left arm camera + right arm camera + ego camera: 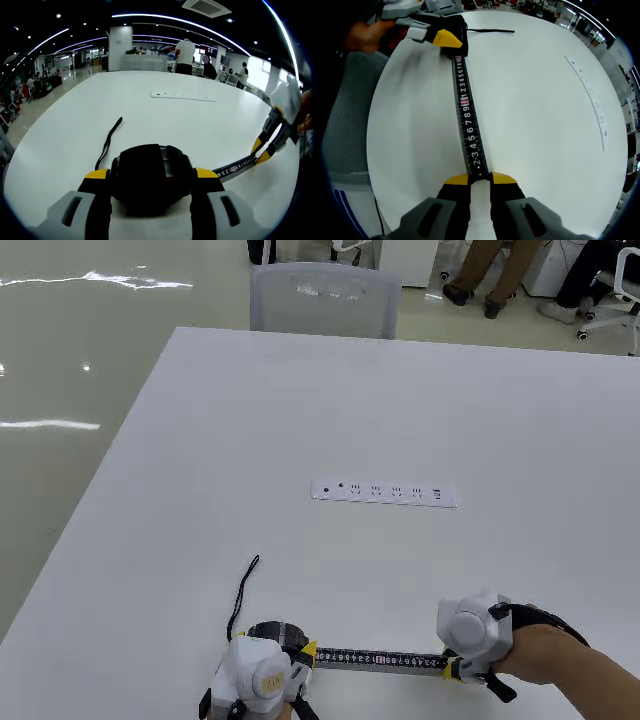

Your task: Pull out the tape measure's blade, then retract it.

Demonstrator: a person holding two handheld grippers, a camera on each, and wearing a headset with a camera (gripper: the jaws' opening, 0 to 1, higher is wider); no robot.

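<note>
left claw (152, 174) is clamped round the black tape measure (150, 187) near the front edge of the white surface (400, 410), with the black cord (242, 590) trailing off behind. right claw (480, 178) pinches the tip of the blade (466, 107), which lies flat, stretched between the two. a white strip (385, 492) lies mid-surface. grey chair (322, 300) at the far edge, glossy floor (80, 360) beyond, in an open office.
</note>
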